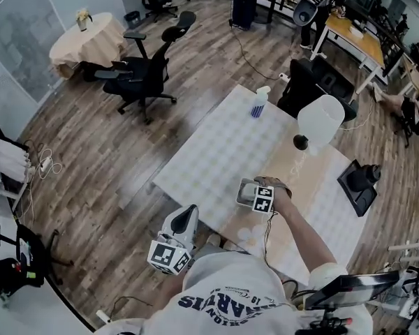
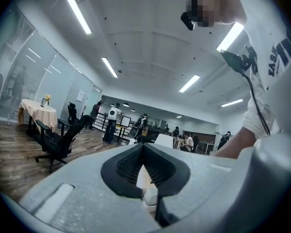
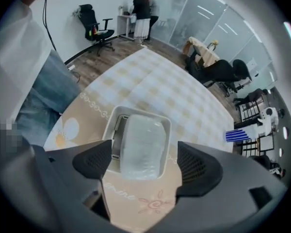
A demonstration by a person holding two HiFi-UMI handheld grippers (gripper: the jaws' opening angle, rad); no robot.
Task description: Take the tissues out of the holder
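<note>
In the right gripper view a white tissue holder (image 3: 136, 112), a shallow tray, lies on the beige flowered cloth. A clear-wrapped pack of tissues (image 3: 140, 147) rests in it, overhanging the near rim. My right gripper (image 3: 144, 161) hovers just above and in front of the pack. Its jaws are open wide on either side and touch nothing. In the head view the right gripper (image 1: 255, 195) sits over the holder (image 1: 245, 190) near the table's front edge. My left gripper (image 1: 184, 223) hangs off the table's near left side, and in its own view the left gripper (image 2: 143, 149) is shut and empty.
The long table (image 1: 223, 145) has a checked cloth. On it stand a white lamp (image 1: 321, 121) and a blue-striped bottle (image 1: 259, 103), also visible as the bottle (image 3: 238, 135). Black office chairs (image 1: 143, 72) stand on the wood floor to the left. A black device (image 1: 359, 183) lies at the right.
</note>
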